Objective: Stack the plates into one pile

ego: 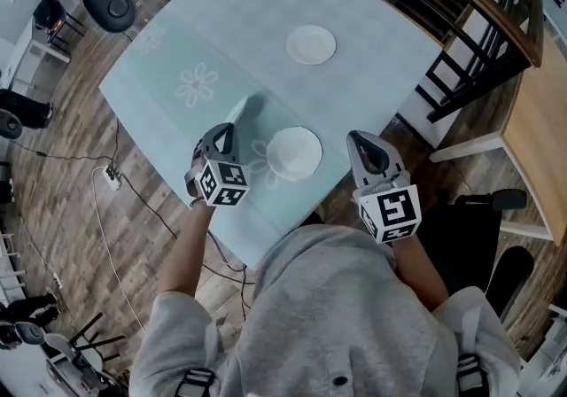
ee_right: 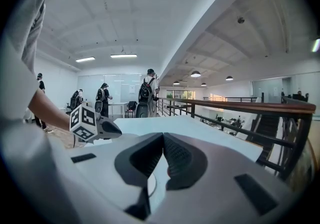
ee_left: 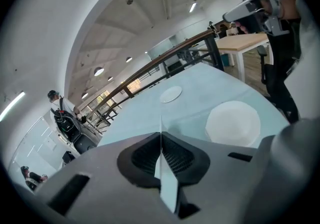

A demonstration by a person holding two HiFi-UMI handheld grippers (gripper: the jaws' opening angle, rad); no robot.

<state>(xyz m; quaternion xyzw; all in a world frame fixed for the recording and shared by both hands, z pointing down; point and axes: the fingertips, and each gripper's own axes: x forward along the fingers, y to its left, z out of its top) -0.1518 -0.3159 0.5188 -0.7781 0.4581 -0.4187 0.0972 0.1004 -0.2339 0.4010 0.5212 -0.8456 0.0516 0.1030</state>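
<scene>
Our left gripper [ego: 228,131] has its jaws pressed together on nothing; our right gripper [ego: 361,140] is likewise closed and empty; they sit either side of the near plate [ego: 294,153], low in the middle of the head view and clear of it, likely lining up a pick; the far plate [ego: 311,44] lies well apart toward the top of the bench [ego: 204,41]; no pile yet.

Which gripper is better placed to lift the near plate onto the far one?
Probably left. The left gripper is over the table beside the near plate, facing the far plate; the right gripper hangs at the table's edge. Both are shut.
</scene>
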